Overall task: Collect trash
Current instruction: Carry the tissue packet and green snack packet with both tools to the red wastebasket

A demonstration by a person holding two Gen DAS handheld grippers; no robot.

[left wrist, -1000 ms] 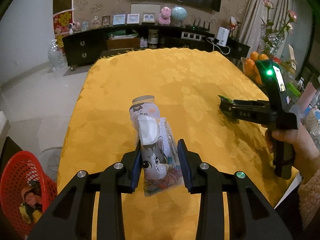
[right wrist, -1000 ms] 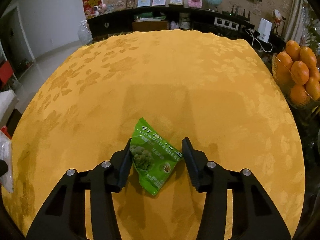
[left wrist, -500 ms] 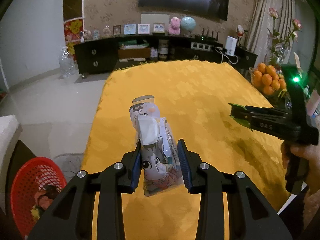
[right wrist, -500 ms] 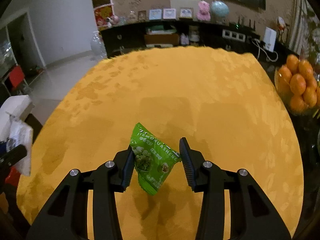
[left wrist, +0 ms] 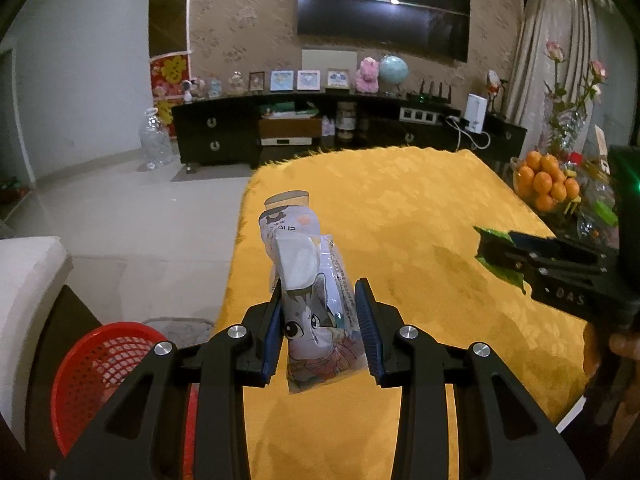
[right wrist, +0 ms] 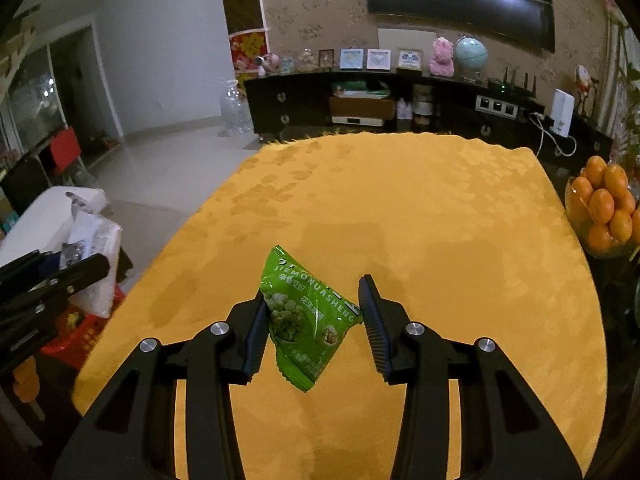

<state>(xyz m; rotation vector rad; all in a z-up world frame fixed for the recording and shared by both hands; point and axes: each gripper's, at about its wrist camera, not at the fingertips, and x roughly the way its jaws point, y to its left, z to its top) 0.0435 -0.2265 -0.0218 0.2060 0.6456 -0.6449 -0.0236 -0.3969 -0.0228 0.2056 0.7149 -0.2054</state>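
Observation:
My left gripper is shut on a clear snack wrapper with a cartoon cat, held upright above the near left edge of the yellow-clothed table. My right gripper is shut on a green snack packet, which hangs clear of the cloth. In the left wrist view the right gripper comes in from the right with the green packet sticking out of its fingers. A red mesh basket stands on the floor, below and left of the table's edge.
A bowl of oranges sits at the table's right edge beside a vase of flowers. A white cushion lies left of the basket. A dark sideboard runs along the far wall. A hand holds the right gripper.
Both grippers have risen and drawn back from the table. The right jaws narrowed onto the green packet and lifted it off the cloth. The cat wrapper stays gripped as before.

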